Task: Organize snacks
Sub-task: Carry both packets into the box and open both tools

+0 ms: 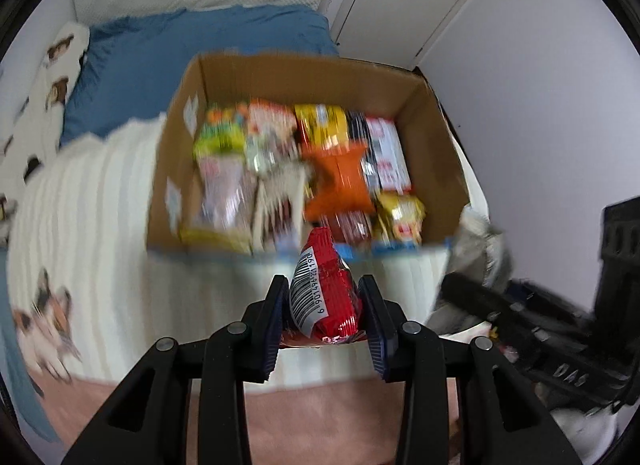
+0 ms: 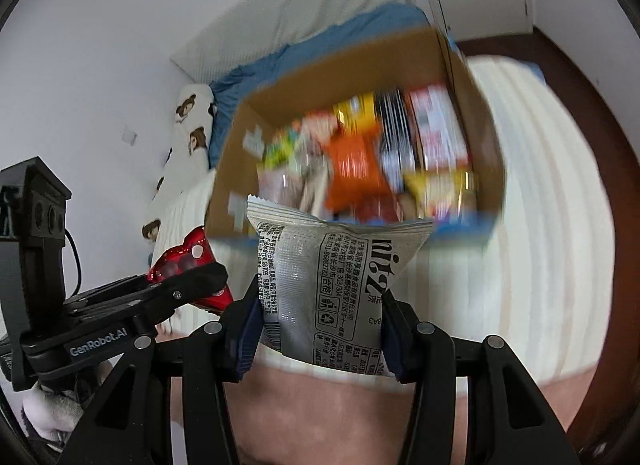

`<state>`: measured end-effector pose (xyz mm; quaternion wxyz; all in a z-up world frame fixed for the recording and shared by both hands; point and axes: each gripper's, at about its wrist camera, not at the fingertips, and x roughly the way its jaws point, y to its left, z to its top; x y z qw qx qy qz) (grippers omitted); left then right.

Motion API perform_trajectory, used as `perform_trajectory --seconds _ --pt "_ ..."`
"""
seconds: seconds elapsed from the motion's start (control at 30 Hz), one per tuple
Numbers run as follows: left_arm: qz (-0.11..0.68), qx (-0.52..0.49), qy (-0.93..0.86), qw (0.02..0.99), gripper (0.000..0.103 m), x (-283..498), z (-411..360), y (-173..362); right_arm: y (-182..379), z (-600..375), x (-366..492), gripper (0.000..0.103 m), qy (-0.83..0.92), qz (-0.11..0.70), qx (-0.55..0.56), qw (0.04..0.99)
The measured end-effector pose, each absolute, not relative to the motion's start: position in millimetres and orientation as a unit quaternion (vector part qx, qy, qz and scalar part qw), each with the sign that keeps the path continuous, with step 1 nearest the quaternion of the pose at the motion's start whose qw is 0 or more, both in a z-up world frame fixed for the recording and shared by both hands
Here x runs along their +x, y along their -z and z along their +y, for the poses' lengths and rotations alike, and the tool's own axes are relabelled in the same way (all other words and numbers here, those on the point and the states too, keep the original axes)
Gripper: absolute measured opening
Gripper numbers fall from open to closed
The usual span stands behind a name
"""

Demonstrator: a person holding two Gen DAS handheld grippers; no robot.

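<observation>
Left wrist view: left gripper (image 1: 324, 305) pinching red packet (image 1: 324, 297), lower centre | right gripper (image 2: 320, 313) pinching grey packet (image 2: 332, 285) | box (image 1: 448, 169) above, already crowded | risk: slick packets slip or catch the rim.

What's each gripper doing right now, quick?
Left gripper: closed on a red snack packet.
Right gripper: closed on a grey snack packet.

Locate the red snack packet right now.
The red snack packet is pinched in the left tongs, held above the white blanket just short of the cardboard box.
</observation>
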<state>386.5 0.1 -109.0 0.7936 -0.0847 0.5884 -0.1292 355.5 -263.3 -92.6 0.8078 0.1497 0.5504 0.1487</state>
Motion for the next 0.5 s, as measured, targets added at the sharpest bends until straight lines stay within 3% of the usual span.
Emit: perform_trajectory --seconds 0.27,0.5 --pt "0.634 -0.043 0.089 0.767 0.034 498 6 142 87 -268 481 0.053 -0.109 0.575 0.100 0.805" --pt "0.679 -0.030 0.058 0.731 0.034 569 16 197 139 -259 568 0.053 -0.076 0.625 0.063 0.775"
